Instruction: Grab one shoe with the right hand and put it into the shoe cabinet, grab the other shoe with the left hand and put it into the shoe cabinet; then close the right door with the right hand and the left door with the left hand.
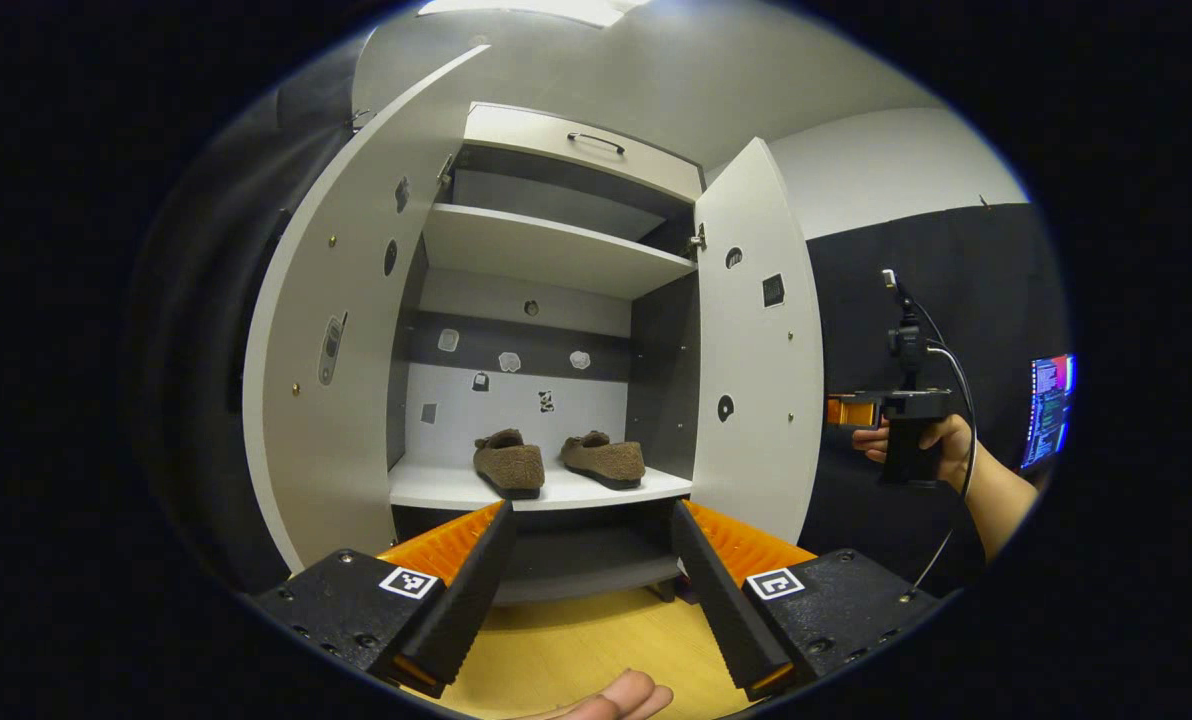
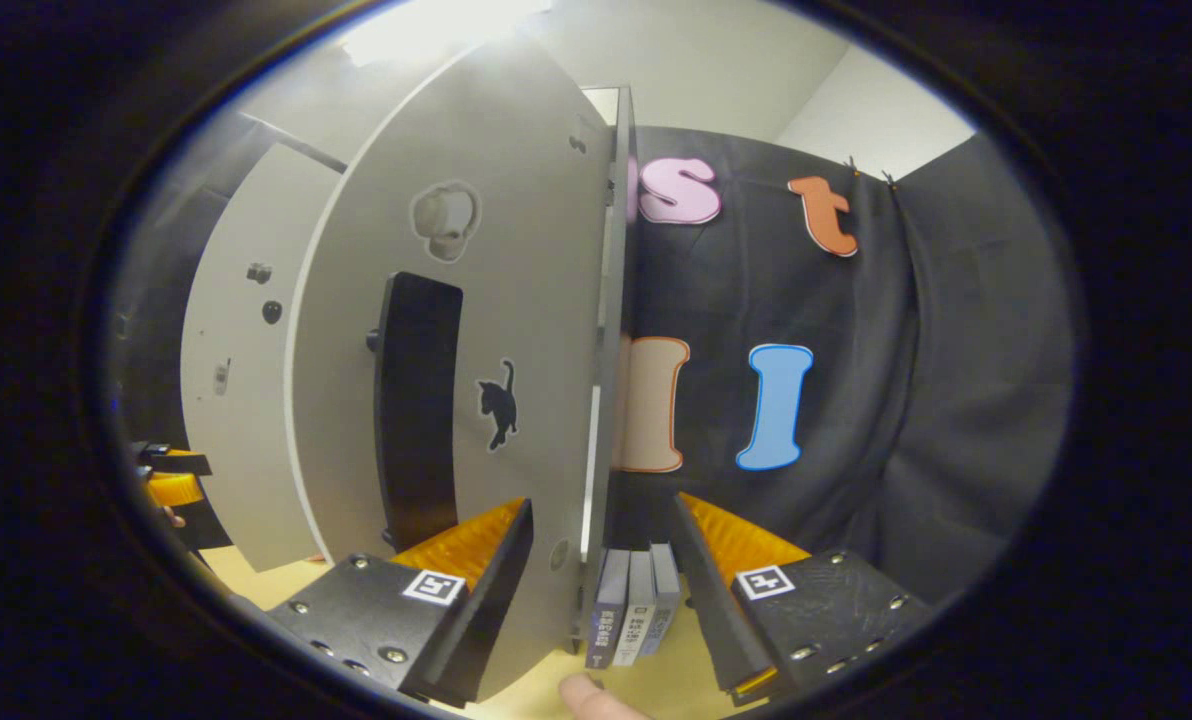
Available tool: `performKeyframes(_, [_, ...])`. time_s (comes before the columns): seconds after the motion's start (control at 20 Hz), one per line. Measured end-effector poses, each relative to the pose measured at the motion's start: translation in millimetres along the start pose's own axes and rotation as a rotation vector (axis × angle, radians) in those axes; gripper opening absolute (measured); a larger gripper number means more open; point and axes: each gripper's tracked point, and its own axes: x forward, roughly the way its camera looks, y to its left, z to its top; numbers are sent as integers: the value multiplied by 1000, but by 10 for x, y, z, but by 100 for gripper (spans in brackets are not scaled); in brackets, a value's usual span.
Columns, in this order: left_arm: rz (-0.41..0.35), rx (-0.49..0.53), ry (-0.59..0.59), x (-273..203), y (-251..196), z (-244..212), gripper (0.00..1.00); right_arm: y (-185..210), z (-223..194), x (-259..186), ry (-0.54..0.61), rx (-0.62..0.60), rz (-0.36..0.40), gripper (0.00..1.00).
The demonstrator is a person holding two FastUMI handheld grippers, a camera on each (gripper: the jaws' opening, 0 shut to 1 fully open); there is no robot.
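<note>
right fingers [image 2: 476,570] astride the right door [image 2: 516,330] edge, not touching

No legible text: the spines of the books [image 2: 636,608] beside the right door [image 2: 516,330] carry print too small to read.

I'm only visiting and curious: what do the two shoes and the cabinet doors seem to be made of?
The shoes look like a soft, fuzzy brown fabric, perhaps fleece or suede, with darker soles. The left door and right door look like flat board with a smooth matt pale grey coating, probably laminate; the right door's thin edge shows in the right gripper view.
</note>
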Motion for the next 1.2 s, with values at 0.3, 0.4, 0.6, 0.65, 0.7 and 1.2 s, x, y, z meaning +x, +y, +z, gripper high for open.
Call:
performKeyframes(0.3, [10, 9, 24, 75, 12, -72, 96, 361, -5, 91, -8, 14, 24, 82])
performKeyframes(0.4, [13, 7, 23, 90, 37, -72, 96, 469, 7, 147, -23, 16, 32, 82])
performKeyframes(0.6, [44, 16, 15, 66, 159, -42, 96, 752, -6, 237, -20, 27, 52, 82])
performKeyframes(0.65, [53, 17, 13, 49, 189, -33, 96, 853, 18, 252, -29, 29, 71, 82])
performKeyframes(0.7, [68, 15, 10, 21, 219, -16, 96, 977, 66, 249, -49, 35, 97, 85])
performKeyframes(1.2, [180, 0, -8, -335, 571, 88, 93, 1441, 178, -140, -136, 33, 162, 99])
